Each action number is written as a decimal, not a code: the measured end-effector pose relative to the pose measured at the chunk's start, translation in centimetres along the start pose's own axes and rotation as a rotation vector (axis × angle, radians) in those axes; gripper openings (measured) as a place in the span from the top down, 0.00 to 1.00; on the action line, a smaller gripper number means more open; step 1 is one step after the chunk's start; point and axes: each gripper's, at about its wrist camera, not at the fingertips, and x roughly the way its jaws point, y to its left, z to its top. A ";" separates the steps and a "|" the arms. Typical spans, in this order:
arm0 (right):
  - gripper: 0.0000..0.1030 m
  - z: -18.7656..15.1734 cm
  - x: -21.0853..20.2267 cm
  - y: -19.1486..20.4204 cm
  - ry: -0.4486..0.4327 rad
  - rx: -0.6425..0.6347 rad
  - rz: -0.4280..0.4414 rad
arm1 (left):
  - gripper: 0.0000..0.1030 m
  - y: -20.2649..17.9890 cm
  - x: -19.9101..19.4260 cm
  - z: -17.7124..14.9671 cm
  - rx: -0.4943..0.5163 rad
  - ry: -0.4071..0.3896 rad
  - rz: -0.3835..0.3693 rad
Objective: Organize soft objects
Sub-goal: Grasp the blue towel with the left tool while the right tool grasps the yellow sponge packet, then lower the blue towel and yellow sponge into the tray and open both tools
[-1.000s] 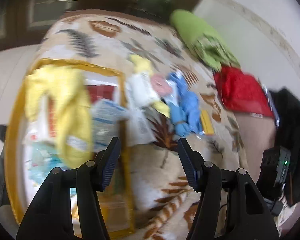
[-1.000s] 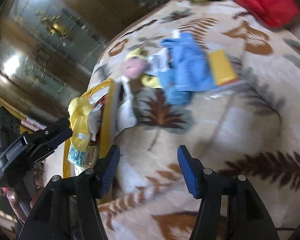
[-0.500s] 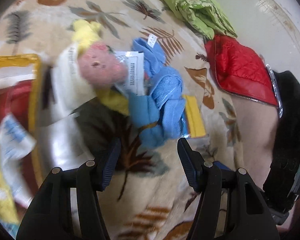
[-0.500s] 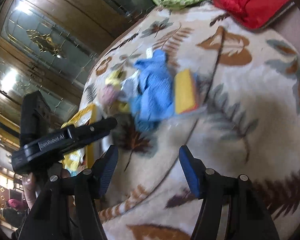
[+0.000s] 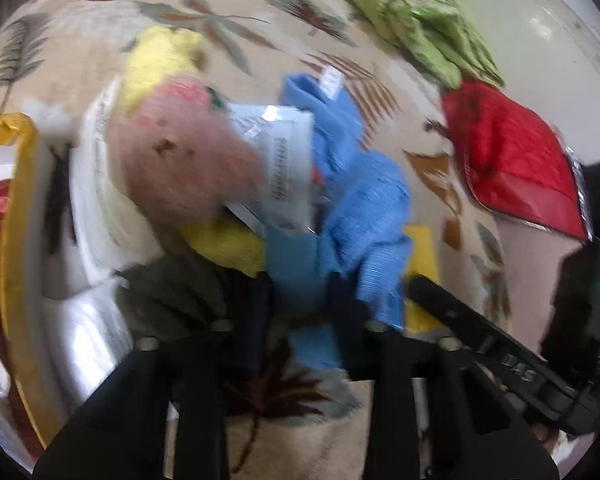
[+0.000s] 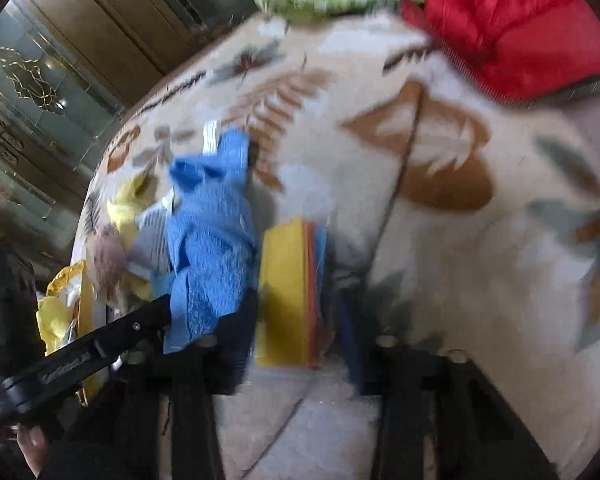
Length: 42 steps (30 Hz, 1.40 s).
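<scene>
Now both grippers sit much closer to the pile than a second ago, when the yellow-rimmed bag filled the left view; that bag (image 5: 14, 248) has slid to the left edge. The left gripper (image 5: 300, 292) has its fingers spread on either side of the lower end of the blue cloth (image 5: 356, 216), not yet pinching it. The right gripper (image 6: 296, 328) is also spread, its fingers bracketing the flat yellow packet (image 6: 284, 292) that lies just beside the blue cloth (image 6: 208, 248). A pink plush toy (image 5: 184, 168) rests on white packaging next to the cloth, with a yellow cloth (image 5: 160, 60) behind it.

Everything lies on a cream blanket with a leaf print (image 6: 440, 220). At its far edge are a green bundle (image 5: 428, 28) and a red quilted item (image 5: 516, 160). Panelled doors with decorated glass (image 6: 40, 80) stand behind the bed in the right view.

Both grippers point forward and down at the pile, side by side, the right one's body visible at the left view's lower right.
</scene>
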 end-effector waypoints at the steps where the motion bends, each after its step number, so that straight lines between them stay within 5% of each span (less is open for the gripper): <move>1: 0.70 -0.3 -0.2 0.2 -0.013 -0.013 -0.014 | 0.77 -0.1 -0.1 -0.2 0.007 -0.003 -0.001; 11: 0.75 -4.5 -3.5 -0.4 -0.021 0.022 0.008 | 0.82 2.4 -4.3 -4.2 -0.045 0.045 -0.152; 17: 0.75 -7.9 -5.8 1.0 -0.004 0.018 0.100 | 0.83 2.8 -9.7 -8.3 -0.046 -0.007 -0.251; 22: 0.75 -10.2 -7.6 5.3 -0.002 -0.064 0.216 | 0.83 4.0 -16.1 -11.7 -0.025 -0.082 -0.196; 28: 0.75 -12.0 -7.9 12.0 0.027 -0.171 0.348 | 0.83 9.1 -23.0 -13.8 -0.111 -0.203 -0.111; 35: 0.75 -13.4 -5.9 16.4 0.082 -0.249 0.376 | 0.83 13.9 -25.5 -13.7 -0.185 -0.266 -0.031; 42: 0.75 -14.8 -3.5 18.6 0.130 -0.288 0.348 | 0.83 17.6 -25.4 -13.7 -0.217 -0.249 -0.001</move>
